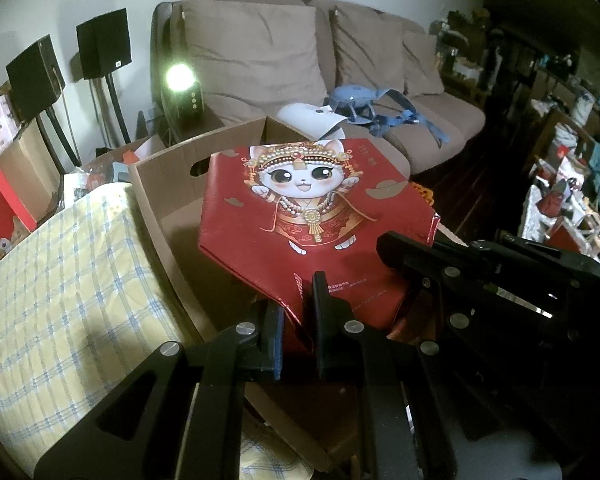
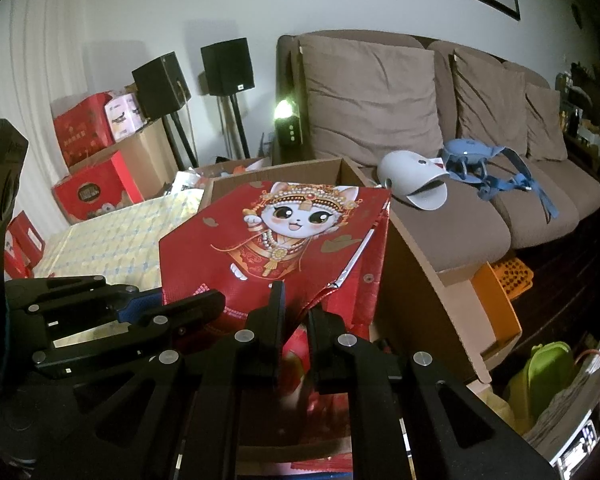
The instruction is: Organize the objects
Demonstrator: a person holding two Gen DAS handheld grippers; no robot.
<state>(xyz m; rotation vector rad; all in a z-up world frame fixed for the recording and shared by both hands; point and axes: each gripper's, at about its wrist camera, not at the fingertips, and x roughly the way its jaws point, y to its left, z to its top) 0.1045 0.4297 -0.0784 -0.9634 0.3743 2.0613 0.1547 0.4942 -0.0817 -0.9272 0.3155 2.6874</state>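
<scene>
A red gift bag point(image 1: 316, 208) printed with a cartoon cat lies tilted over an open cardboard box point(image 1: 168, 184). My left gripper point(image 1: 298, 320) is shut on the bag's near edge. My right gripper point(image 1: 412, 256) reaches in from the right and grips the bag's right corner. In the right wrist view the bag point(image 2: 276, 240) rests over the box point(image 2: 416, 280), my right gripper point(image 2: 298, 312) is shut on its near crumpled edge, and my left gripper point(image 2: 168, 308) holds its left edge.
A yellow checked cloth point(image 1: 60, 280) covers a surface on the left. A brown sofa point(image 2: 460, 128) behind holds a white object point(image 2: 412, 184) and a blue strap item point(image 2: 488, 160). Two black speakers point(image 2: 224, 66) on stands, red boxes point(image 2: 92, 188) and an orange crate point(image 2: 508, 276) stand around.
</scene>
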